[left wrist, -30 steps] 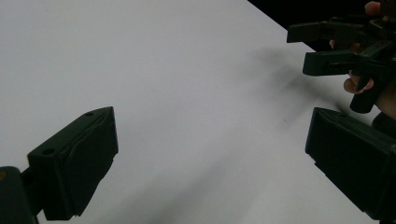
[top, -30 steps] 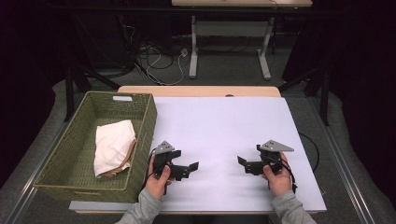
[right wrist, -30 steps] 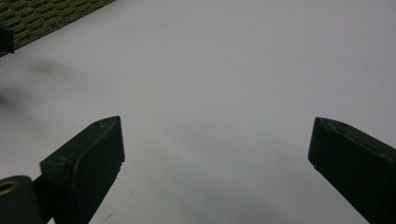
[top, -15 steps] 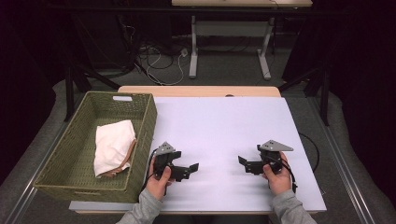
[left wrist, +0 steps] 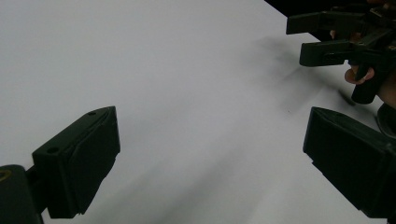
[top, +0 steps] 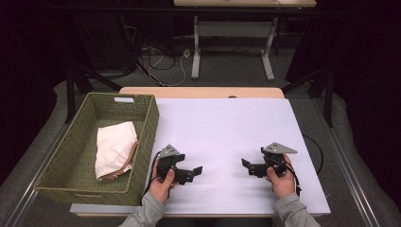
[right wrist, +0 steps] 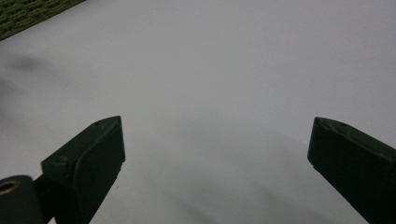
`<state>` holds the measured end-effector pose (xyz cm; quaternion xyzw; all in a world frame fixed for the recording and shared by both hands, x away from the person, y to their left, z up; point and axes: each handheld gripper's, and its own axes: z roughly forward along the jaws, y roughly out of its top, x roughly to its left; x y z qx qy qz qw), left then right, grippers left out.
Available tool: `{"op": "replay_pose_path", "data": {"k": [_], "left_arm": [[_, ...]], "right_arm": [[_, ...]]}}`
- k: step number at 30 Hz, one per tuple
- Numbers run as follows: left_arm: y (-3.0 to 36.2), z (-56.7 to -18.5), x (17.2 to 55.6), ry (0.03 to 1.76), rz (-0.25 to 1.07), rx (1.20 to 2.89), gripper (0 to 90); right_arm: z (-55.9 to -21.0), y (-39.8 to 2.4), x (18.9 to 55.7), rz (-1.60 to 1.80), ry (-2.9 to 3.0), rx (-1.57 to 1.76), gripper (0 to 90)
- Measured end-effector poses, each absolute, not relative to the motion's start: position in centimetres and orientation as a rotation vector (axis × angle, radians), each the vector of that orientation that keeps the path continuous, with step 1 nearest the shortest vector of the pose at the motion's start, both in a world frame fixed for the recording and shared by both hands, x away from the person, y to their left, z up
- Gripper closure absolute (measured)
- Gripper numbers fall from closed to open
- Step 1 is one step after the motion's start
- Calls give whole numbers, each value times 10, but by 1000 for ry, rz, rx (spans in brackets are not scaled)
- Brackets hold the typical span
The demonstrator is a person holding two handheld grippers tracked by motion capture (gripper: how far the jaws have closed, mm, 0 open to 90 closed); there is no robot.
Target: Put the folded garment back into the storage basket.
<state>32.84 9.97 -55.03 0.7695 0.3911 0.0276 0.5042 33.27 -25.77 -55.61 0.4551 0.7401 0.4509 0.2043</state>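
Two hands hold black grippers low over the near part of the white table (top: 222, 125). My left gripper (top: 195, 172) points right, and my right gripper (top: 246, 166) points left toward it, a gap of bare table between them. In the left gripper view my left gripper (left wrist: 212, 179) has its jaws wide apart over bare white surface, and the right gripper (left wrist: 343, 39) shows at the top right. In the right gripper view my right gripper (right wrist: 217, 175) is also spread wide with nothing between its jaws.
A green woven basket (top: 150, 124) stands at the table's left edge with a folded cream cloth (top: 115, 149) inside; its corner (right wrist: 28, 14) shows in the right gripper view. Beyond the table are a dark floor, cables and a desk frame (top: 196, 52).
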Motion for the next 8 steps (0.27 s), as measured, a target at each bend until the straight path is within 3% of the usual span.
{"op": "replay_pose_path", "data": {"k": [8], "left_arm": [[99,-551,329,943,63,1865,40]], "right_arm": [[-557,-258,333,1258,2063,1272,34]]}}
